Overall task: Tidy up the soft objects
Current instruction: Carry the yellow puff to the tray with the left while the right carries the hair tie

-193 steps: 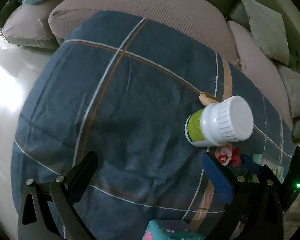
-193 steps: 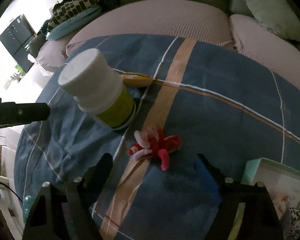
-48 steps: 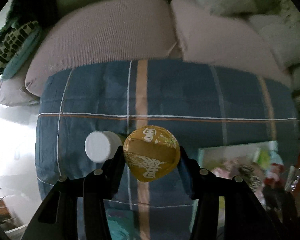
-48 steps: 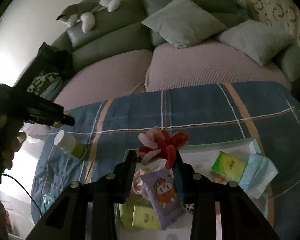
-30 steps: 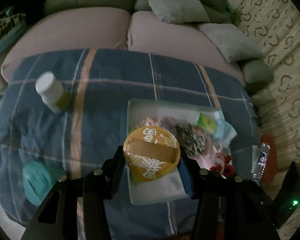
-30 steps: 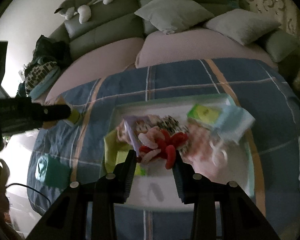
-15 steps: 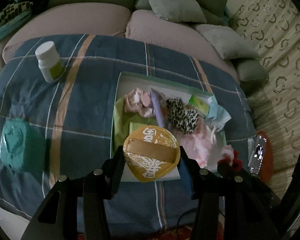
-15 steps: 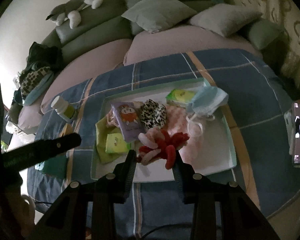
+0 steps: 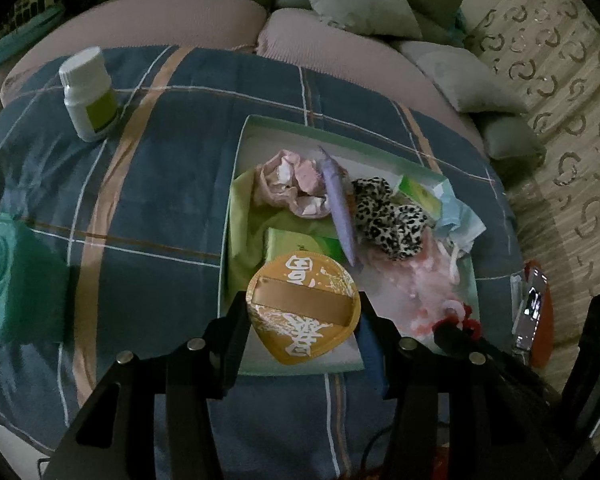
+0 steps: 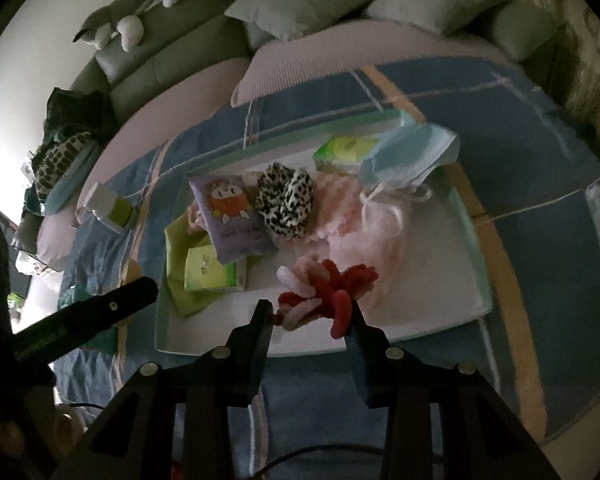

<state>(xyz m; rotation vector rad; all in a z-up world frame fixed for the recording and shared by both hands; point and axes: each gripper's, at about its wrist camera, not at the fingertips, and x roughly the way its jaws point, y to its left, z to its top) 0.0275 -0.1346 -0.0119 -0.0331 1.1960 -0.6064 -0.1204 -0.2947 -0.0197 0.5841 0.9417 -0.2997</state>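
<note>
Both grippers lower, seemingly tray-ward

Bare white floor of the tray lies open along its near edge and near-right corner. Deeper in, it's crowded: leopard scrunchie, purple pouch, green packs, pink fluff, blue mask over the tray's far-right rim. Left of the tray, open blanket; only the bottle stands far-left.
</note>
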